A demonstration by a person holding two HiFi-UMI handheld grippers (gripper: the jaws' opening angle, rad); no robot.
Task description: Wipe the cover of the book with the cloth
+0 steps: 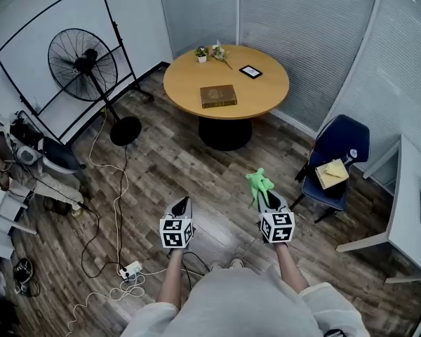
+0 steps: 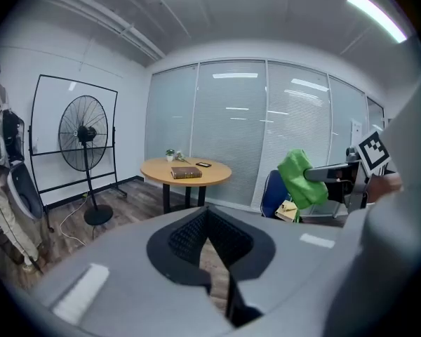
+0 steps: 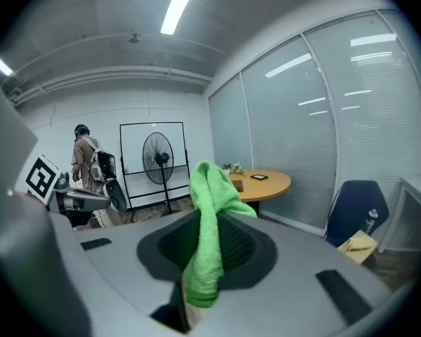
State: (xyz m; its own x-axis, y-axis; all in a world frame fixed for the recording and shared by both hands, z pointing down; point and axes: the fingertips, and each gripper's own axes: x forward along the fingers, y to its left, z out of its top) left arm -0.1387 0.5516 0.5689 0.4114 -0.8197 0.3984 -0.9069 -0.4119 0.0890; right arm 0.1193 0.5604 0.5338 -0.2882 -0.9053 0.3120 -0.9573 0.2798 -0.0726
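Observation:
A brown book [image 1: 218,95] lies flat on the round wooden table [image 1: 189,90] at the far side of the room; it also shows as the small brown book [image 2: 186,173] in the left gripper view. A green cloth [image 1: 258,184] hangs from my right gripper [image 1: 264,195], which is shut on it well short of the table. The same cloth [image 3: 209,223] drapes over the jaws in the right gripper view. My left gripper [image 1: 183,203] is held beside it, jaws shut with nothing between them.
A standing fan [image 1: 84,65] and a whiteboard frame [image 1: 52,48] stand at the left, with cables [image 1: 116,209] trailing over the wood floor. A blue chair [image 1: 340,149] holding yellow items is at the right. A plant [image 1: 201,53] and a tablet [image 1: 250,71] share the table.

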